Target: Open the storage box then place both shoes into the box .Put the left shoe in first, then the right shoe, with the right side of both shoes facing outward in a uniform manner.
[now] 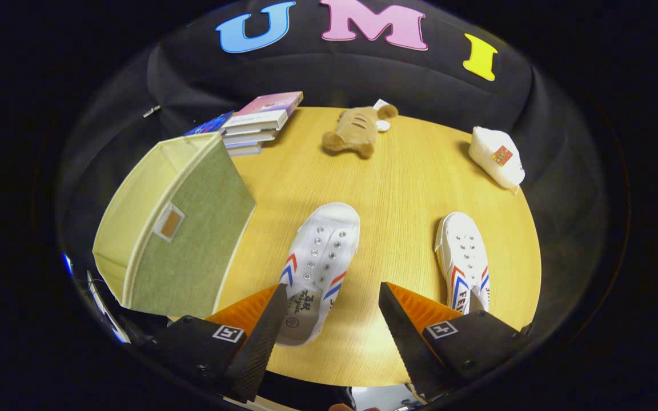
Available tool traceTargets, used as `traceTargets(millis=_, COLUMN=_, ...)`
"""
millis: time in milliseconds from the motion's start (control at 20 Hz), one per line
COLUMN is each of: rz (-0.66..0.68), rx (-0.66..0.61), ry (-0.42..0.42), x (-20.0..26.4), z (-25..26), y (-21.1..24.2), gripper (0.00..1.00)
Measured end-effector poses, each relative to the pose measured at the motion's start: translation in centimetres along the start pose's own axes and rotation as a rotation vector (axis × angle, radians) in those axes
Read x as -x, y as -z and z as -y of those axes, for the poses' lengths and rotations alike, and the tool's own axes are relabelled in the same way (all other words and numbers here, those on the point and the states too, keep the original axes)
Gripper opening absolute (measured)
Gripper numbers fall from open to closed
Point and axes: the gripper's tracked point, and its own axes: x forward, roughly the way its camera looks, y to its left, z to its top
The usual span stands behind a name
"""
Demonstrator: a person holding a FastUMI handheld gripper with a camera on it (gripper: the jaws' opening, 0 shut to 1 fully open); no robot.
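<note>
Two white canvas shoes with red and blue stripes lie on a round wooden table (409, 188), toes pointing away from me. One shoe (317, 262) lies just ahead of my left finger, its heel reaching in between the fingers. The other shoe (465, 260) lies to the right, beyond the right finger. A green and cream fabric storage box (175, 228) stands to the left of the shoes with its lid shut. My gripper (332, 299) hovers above the table, open, holding nothing.
At the far side of the table lie a stack of books (257, 123), a brown plush toy (357, 131) and a white pouch-like object (497, 155). Bare tabletop stretches between the shoes and these things.
</note>
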Motion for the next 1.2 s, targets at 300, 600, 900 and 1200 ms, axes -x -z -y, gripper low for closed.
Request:
traceTargets(millis=300, rz=-0.081, rx=0.039, ry=-0.015, x=-3.7, z=1.3, y=2.5, gripper=0.99)
traceTargets(millis=600, rz=-0.116, rx=0.030, ry=-0.093, x=-6.7, z=0.5, y=2.2, gripper=0.90)
traceTargets(millis=900, rz=-0.141, rx=-0.033, ry=-0.192, x=-6.9, z=-1.0, y=2.3, gripper=0.32)
traceTargets(millis=1200, rz=-0.159, rx=-0.155, ry=-0.216, x=-6.9, z=-0.5, y=2.4, gripper=0.06)
